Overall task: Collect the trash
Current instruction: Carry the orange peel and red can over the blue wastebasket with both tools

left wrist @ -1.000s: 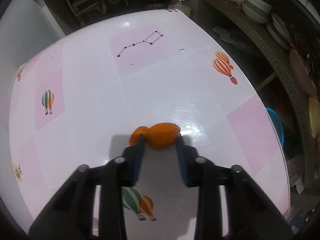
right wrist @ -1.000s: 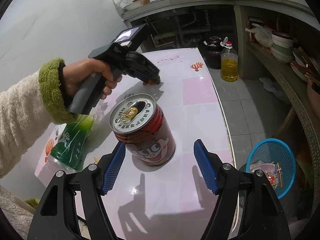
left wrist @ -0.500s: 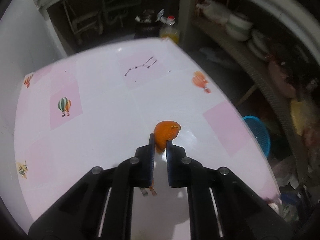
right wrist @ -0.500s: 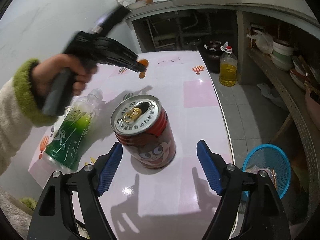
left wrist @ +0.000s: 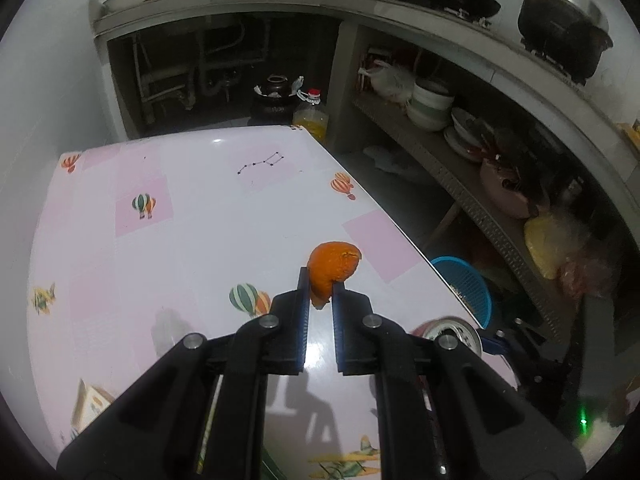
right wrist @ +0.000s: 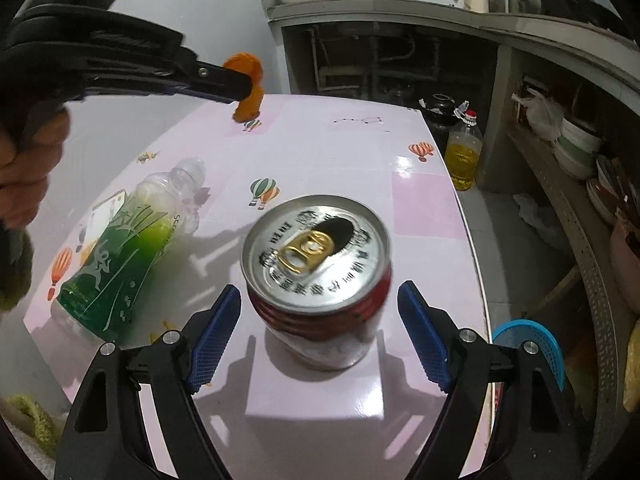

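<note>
Lifted clear of the surface (left wrist: pixel 192 240) since a second ago, the orange peel (left wrist: pixel 331 274) now hangs in the air, pinched at its lower end between the nearly closed pads of the left claw (left wrist: pixel 320 300), where earlier it lay on the top with the pads only bracketing it. In the right wrist view the right claw (right wrist: pixel 320 336) has closed in on the red can (right wrist: pixel 318 280), which looms larger than before; its jaws are opening, the blue pads standing wide at nine and three o'clock of the can without touching it. The can stands upright near the edge of the surface, its pull-tab lid open. At about nine o'clock of the can lies a plastic bottle (right wrist: pixel 120 256) with green liquid, on its side. Farther off, at eleven o'clock, the left claw carries the peel above the far half of the top. Beyond the edge, at four o'clock of the can and down on the floor, sits the blue basket (right wrist: pixel 532 340), with an oil bottle (right wrist: pixel 462 152) farther back at one o'clock. Two steps appear to run together: the peel is on its way to the basket, and the can is being lined up for a grasp. Next, the left hand likely needs to swing right, past the edge, and release over the basket, while the right claw needs to settle lower around the can's body and close squarely.
</note>
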`<action>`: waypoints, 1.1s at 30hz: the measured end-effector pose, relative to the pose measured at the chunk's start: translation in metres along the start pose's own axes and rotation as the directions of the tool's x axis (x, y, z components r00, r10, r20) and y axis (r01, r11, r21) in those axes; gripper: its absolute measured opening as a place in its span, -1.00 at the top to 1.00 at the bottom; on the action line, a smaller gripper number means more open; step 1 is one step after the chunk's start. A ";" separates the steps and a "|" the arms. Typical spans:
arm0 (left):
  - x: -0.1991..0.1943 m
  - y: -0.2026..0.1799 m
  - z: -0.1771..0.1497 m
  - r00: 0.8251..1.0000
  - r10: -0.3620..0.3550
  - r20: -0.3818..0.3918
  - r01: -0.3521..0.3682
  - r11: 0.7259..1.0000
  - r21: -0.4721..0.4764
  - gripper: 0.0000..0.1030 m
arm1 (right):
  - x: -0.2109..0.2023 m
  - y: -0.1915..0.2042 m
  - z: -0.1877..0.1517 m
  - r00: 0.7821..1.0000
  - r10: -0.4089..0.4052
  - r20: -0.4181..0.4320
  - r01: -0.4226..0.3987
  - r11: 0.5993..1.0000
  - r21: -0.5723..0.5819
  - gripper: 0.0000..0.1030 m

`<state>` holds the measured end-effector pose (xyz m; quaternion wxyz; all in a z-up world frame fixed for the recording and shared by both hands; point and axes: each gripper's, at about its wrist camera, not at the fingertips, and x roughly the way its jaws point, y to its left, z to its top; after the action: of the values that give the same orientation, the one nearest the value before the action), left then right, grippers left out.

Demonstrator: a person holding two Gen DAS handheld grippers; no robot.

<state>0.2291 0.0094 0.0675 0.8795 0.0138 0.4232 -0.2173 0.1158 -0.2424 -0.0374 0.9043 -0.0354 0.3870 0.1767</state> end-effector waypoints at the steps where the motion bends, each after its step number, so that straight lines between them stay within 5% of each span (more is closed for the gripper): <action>1: -0.002 0.001 -0.002 1.000 0.001 0.006 -0.001 1.000 -0.007 0.83 | 0.001 0.002 0.001 1.000 -0.001 0.000 0.001 1.000 -0.006 -0.52; 6: -0.008 0.001 -0.014 1.000 0.007 0.023 -0.006 1.000 -0.028 0.83 | 0.006 0.012 0.005 0.999 -0.050 0.004 0.050 0.997 -0.062 -0.52; 10: -0.012 -0.001 -0.017 0.999 0.011 0.041 -0.009 0.999 -0.033 0.83 | 0.006 0.015 0.006 0.996 -0.084 0.008 0.084 0.994 -0.076 -0.25; 33: -0.015 -0.042 -0.005 0.997 -0.027 0.075 0.025 0.999 0.023 0.83 | -0.061 -0.055 -0.004 0.989 -0.077 0.126 0.049 0.977 0.209 -0.24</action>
<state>0.2003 -0.0224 0.0818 0.8917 0.0100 0.3875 -0.2338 0.0926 -0.3123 -0.0008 0.9321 0.0579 0.3405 0.1091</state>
